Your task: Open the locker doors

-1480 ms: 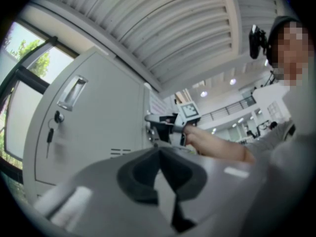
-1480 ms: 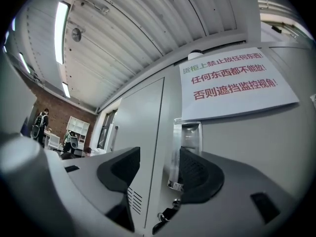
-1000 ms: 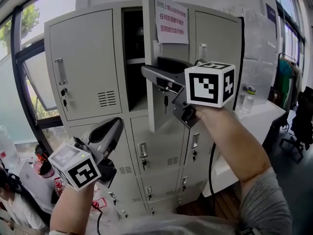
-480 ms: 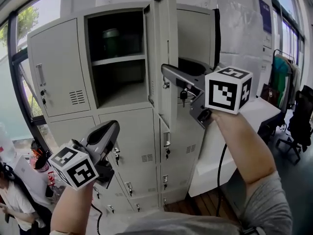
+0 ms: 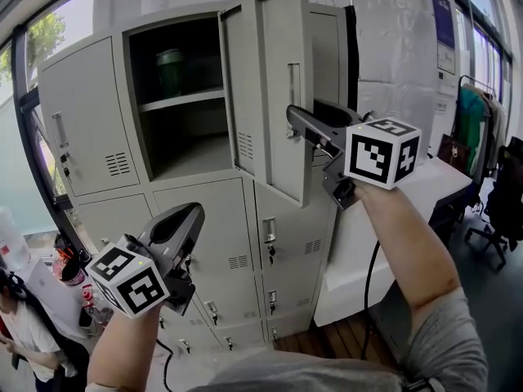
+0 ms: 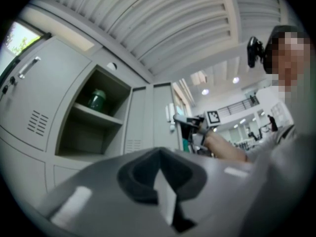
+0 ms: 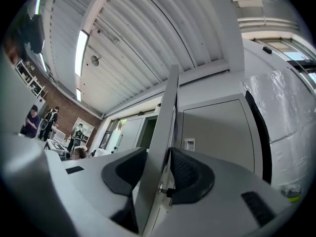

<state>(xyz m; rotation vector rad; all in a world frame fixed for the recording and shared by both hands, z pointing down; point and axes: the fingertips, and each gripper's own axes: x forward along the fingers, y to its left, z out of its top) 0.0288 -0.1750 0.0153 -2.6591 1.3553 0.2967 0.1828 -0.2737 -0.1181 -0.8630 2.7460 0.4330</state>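
Right gripper view: right tongs [image 7: 158,171] straddle the free edge of the open locker door [image 7: 165,132]. The panel runs edge-on up the middle of the frame with one dark ribbed pad against each face, so the tongs are pinching it. They have just been closing onto it. Lock hardware sits just beside the right-hand pad.

Head view: same locker door [image 5: 282,88] is swung out from the upper middle of the lockers [image 5: 212,235]. Right tongs [image 5: 298,125] are on its lower right edge, centre-right of frame.

Left tongs [image 5: 192,219] are at lower left, well below and left of that door, in front of the lower lockers and clear of them. Left gripper view: left tongs [image 6: 160,177] pressed together, nothing between them.

Materials:
- Lockers are flat pale grey painted sheet metal, with rectangular doors.
- The open door has vent slots [image 5: 245,145] low on its inner face.
- The compartment [image 5: 184,149] is dark inside and split by a thin shelf [image 5: 176,101].
- A green jar [image 5: 170,72] stands on the shelf.
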